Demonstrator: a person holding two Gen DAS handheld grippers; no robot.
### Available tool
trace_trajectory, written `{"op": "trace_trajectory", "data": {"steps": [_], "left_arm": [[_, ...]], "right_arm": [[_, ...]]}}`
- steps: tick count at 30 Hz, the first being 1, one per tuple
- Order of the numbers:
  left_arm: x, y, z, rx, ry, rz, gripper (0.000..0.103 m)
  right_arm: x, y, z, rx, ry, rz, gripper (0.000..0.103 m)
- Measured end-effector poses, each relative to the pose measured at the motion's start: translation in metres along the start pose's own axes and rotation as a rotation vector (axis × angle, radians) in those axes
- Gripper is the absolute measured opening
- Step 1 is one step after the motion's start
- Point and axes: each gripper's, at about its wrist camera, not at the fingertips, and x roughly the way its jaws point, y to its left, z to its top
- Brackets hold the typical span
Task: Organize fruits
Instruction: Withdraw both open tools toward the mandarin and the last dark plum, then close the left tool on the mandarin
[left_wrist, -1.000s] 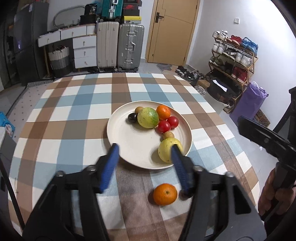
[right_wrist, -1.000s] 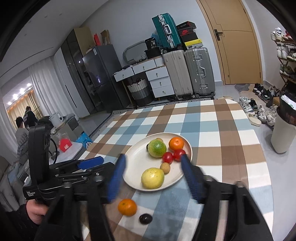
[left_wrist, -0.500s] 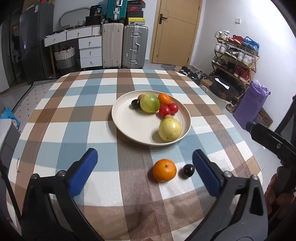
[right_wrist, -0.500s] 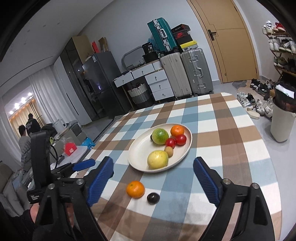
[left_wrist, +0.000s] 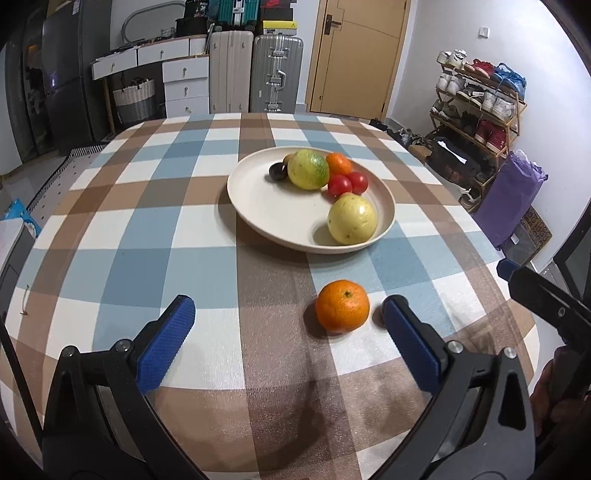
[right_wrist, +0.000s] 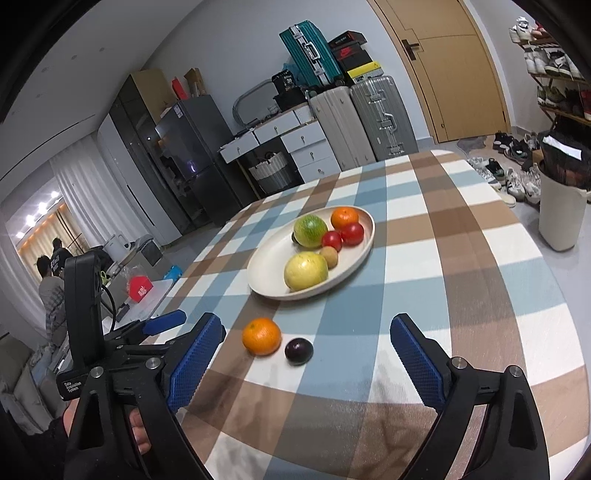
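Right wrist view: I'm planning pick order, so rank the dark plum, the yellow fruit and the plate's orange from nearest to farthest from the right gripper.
1. dark plum, on the cloth, off the plate.
2. yellow fruit, plate's near side.
3. plate's orange, far rim.

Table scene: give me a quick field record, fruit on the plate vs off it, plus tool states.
surface: checked tablecloth
plate: cream, holds seven fruits
on plate: green-yellow citrus, orange, two tomatoes, yellow fruit, dark fruit, small brown fruit
off plate: loose orange, dark plum, side by side on the cloth
left tool: open, empty
right tool: open, empty
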Motion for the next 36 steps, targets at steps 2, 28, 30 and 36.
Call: {"op": "trace_trajectory", "data": {"steps": [2, 28, 30, 36], "left_arm": [[0.006, 0.002, -0.002, -0.008, 0.007, -0.005, 0.102], [0.052, -0.018, 0.006, 0.058, 0.069, -0.123, 0.048], [0.052, -0.021, 0.005, 0.06, 0.086, -0.192, 0.036], [0.052, -0.014, 0.005, 0.036, 0.091, -0.229, 0.035]], "right_arm": [[0.002, -0.002, -0.003, 0.008, 0.007, 0.0, 0.094], [0.022, -0.014, -0.011, 0.036, 0.067, 0.01, 0.094], [0.022, -0.015, -0.011, 0.04, 0.071, 0.011, 0.094], [0.023, -0.014, -0.011, 0.032, 0.073, 0.008, 0.094]]}}
